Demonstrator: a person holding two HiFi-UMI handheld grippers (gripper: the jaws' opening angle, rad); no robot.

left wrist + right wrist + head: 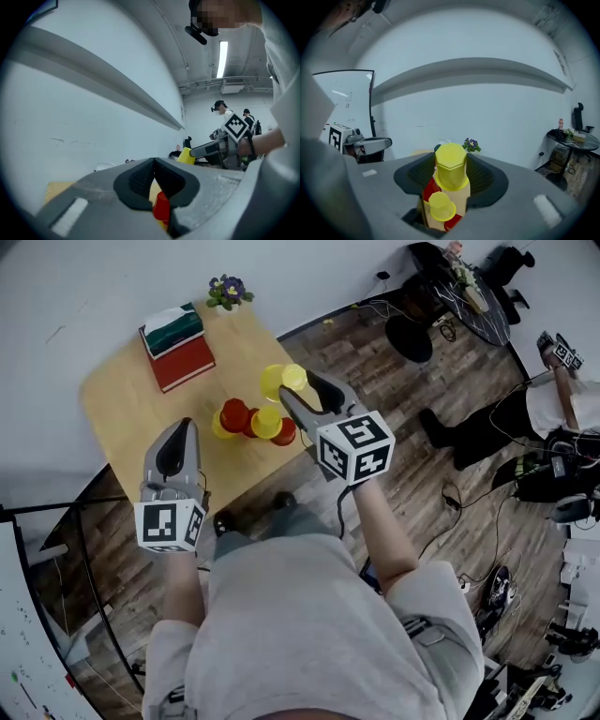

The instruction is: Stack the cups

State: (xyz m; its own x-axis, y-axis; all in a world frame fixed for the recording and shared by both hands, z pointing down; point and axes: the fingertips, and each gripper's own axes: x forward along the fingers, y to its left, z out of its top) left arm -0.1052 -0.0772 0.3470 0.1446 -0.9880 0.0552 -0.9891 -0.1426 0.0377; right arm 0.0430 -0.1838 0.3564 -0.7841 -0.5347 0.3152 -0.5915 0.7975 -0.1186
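On the wooden table (122, 399), several red and yellow cups stand upside down in a cluster: a red cup (234, 414), a yellow cup (266, 422) and another red one (285, 432). My right gripper (298, 388) hovers just past the cluster, shut on a yellow cup (286, 379) held base up. In the right gripper view the held yellow cup (451, 169) sits between the pads, with the table's yellow cup (440, 206) and red cups (430, 190) below. My left gripper (181, 427) is shut and empty, left of the cluster. Beyond its shut tips (153, 176) a red cup (161, 208) shows.
A red book with a green-and-white one on top (176, 348) lies at the table's far side, next to a small flower pot (228, 292). The table's right edge drops to a wooden floor. A seated person (553, 409) and cables are far right.
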